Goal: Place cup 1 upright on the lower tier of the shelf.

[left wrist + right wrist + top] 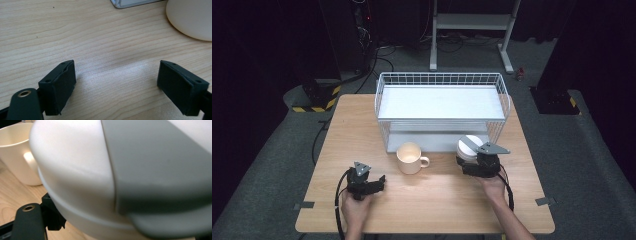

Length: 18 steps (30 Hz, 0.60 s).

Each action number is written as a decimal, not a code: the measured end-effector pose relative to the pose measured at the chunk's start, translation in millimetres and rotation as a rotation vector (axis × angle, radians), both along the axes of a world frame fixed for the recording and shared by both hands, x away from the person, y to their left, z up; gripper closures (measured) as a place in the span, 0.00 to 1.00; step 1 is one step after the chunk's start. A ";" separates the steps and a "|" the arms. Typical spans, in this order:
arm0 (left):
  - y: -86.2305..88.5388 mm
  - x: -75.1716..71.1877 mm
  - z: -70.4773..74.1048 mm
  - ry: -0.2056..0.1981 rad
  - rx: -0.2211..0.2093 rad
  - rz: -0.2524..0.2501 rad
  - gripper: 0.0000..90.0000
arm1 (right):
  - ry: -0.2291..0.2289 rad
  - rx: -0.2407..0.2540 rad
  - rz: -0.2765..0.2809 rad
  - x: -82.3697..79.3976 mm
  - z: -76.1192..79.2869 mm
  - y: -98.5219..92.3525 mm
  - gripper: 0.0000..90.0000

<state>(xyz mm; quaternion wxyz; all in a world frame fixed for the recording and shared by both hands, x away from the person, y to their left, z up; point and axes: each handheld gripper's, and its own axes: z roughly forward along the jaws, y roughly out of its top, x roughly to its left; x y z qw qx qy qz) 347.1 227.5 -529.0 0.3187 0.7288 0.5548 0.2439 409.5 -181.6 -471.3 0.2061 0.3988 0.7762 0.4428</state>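
A round white container with a grey lid (pixel 469 146) sits between the jaws of the right gripper (pixel 477 162), which pinch it by its sides; in the right gripper view the same container (pixel 75 170) fills the space just ahead of the jaws, its grey lid section to their right and its white body to their left, with only part of the left jaw visible under its rim. It is held near the front edge of the white wire rack (pixel 441 80), whose lower shelf lies just beyond the container. A cream mug (pixel 411 158) stands on the wooden table (pixel 362 120), to the left of the right gripper's jaws and apart from them; in the right gripper view the mug (pixel 17 155) appears behind the container at the upper left. The left gripper (pixel 379 181) rests low over the table in the person's left hand (pixel 356 207), its jaws spread wide with nothing but bare wood between them. In the left gripper view the mug's rounded wall (pixel 190 17) lies ahead of and beyond the right-hand jaw, well apart from both pads.
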 end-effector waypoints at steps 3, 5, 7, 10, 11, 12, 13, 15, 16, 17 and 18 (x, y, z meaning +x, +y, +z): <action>0.0 0.0 0.1 0.001 0.001 0.000 0.17 | 0.003 0.001 -0.014 6.9 0.9 1.0 0.21; 0.0 0.0 0.0 0.000 0.000 0.001 0.17 | 0.012 0.005 -0.026 11.1 1.0 1.1 0.21; 0.0 0.0 0.0 0.000 -0.001 0.000 0.17 | 0.015 0.010 -0.038 16.1 0.6 0.8 0.21; 0.0 0.0 0.0 0.000 0.000 0.000 0.17 | 0.013 0.011 -0.057 21.2 -0.4 0.8 0.21; 0.0 0.0 0.0 0.000 0.000 0.000 0.17 | 0.017 0.010 -0.063 23.0 -1.1 1.0 0.21; 0.0 0.0 0.0 0.000 0.000 0.000 0.17 | 0.022 0.007 -0.070 25.2 -1.8 1.3 0.21; 0.0 0.0 0.0 0.000 0.000 0.000 0.17 | 0.019 0.004 -0.072 26.8 -2.3 1.5 0.21; 0.0 0.0 0.0 0.000 -0.001 0.000 0.17 | 0.014 0.009 -0.088 30.1 -4.3 1.5 0.21; 0.0 0.0 0.0 0.000 0.000 0.000 0.17 | 0.014 0.009 -0.093 31.5 -5.4 1.4 0.21; 0.0 0.0 0.0 0.000 0.000 0.000 0.17 | 0.016 0.010 -0.099 32.4 -6.4 1.6 0.21; -0.1 -0.1 0.0 0.001 -0.001 0.001 0.17 | 0.013 0.003 -0.100 34.4 -8.0 1.2 0.21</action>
